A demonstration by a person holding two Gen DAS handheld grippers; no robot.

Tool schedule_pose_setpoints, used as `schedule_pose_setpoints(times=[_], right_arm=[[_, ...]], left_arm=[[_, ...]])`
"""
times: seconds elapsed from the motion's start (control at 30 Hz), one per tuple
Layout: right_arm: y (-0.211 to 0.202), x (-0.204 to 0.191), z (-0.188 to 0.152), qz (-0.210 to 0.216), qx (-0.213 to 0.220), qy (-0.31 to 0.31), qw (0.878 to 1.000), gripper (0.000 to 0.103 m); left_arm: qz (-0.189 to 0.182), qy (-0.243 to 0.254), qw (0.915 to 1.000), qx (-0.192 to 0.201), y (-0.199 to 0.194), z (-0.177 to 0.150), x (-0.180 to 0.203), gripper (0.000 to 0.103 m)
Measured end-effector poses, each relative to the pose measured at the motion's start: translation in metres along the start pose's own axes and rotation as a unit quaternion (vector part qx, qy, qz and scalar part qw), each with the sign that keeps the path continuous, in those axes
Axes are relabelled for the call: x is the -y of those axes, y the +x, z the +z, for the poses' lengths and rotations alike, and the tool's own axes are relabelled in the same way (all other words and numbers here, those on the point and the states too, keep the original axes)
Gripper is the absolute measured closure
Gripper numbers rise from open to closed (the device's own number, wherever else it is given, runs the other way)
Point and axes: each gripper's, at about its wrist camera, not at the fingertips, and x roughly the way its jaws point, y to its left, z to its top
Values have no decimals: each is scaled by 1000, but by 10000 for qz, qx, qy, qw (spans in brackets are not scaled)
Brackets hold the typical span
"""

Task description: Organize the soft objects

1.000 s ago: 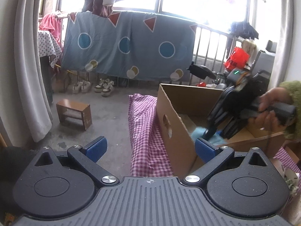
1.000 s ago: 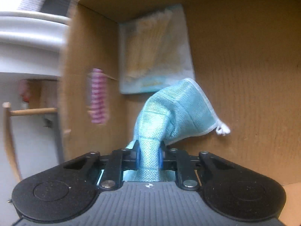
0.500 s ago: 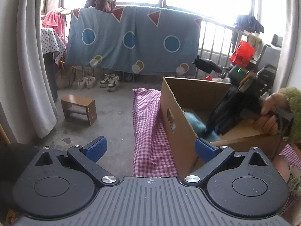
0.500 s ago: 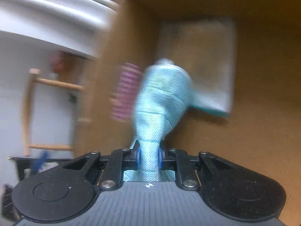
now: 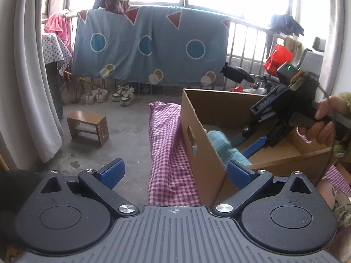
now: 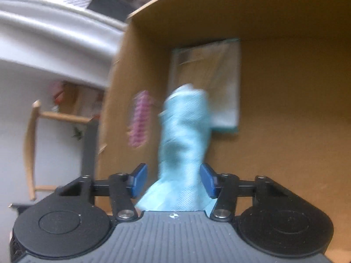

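A light blue cloth [image 6: 184, 140] stands bunched up inside the cardboard box [image 6: 285, 100], between the blue pads [image 6: 139, 179] of my right gripper [image 6: 173, 179]. The jaws are opening and the pads stand off the cloth on both sides. A folded pale cloth [image 6: 206, 81] lies flat on the box floor beyond it. In the left wrist view the same blue cloth [image 5: 223, 146] shows behind the box wall [image 5: 204, 153], with the right gripper [image 5: 248, 142] above it, held by a person's hand [image 5: 322, 118]. My left gripper [image 5: 175, 172] hangs open and empty beside the box.
A purple checked cloth [image 5: 169, 149] covers the surface under the box. On the concrete floor stand a small wooden stool [image 5: 87, 127] and shoes [image 5: 109, 94]. A grey curtain [image 5: 33, 87] hangs left. A doll [image 5: 331, 195] lies at the lower right.
The right gripper's jaws have parted from the blue cloth they were pinching. The gripper has risen a little over the box. The left gripper has stayed open and nearly still.
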Motion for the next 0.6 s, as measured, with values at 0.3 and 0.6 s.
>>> schedule_pose_setpoints(times=[0.3,0.6], right_arm=[[55,-15,-4,-644,-819,-227,9943,80],[27,-13,-9,-709,-531,-51,9961,69]], left_arm=[[-34,-78,9999,-76,-5,-2,0,3],[-52,-100,9999,-92,-11,-4,4,3]])
